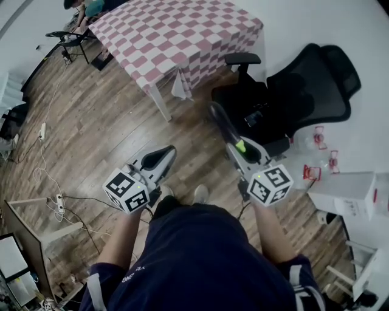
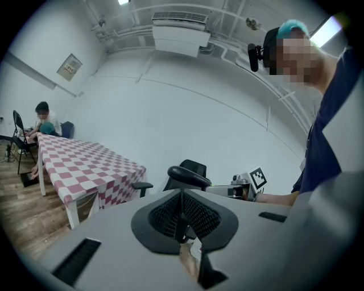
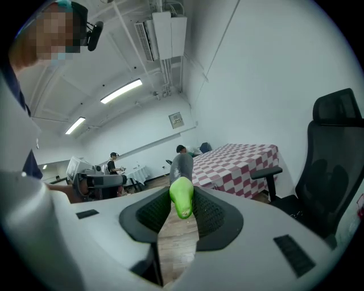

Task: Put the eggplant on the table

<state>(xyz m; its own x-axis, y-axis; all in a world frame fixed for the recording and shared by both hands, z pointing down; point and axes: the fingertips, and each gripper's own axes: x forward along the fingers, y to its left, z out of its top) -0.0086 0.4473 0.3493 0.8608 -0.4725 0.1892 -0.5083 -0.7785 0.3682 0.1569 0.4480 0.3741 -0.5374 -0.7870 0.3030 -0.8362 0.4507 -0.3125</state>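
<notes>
The eggplant (image 1: 221,121), dark purple with a bright green stem end, sticks out forward from my right gripper (image 1: 234,146), which is shut on it near the stem. In the right gripper view the green stem (image 3: 182,196) sits between the pads and the dark body points toward the table (image 3: 239,162). That table (image 1: 176,33), under a red-and-white checked cloth, stands some way ahead across the wooden floor. My left gripper (image 1: 163,155) is held at waist height to the left, shut with nothing in it (image 2: 182,213). The left gripper view shows the eggplant (image 2: 187,177) from the side.
A black office chair (image 1: 292,97) stands just right of the eggplant, close to the table's near corner. White boxes (image 1: 349,194) sit at the right wall. Cables and a power strip (image 1: 48,158) lie on the floor at left. People sit at the table's far end (image 1: 82,6).
</notes>
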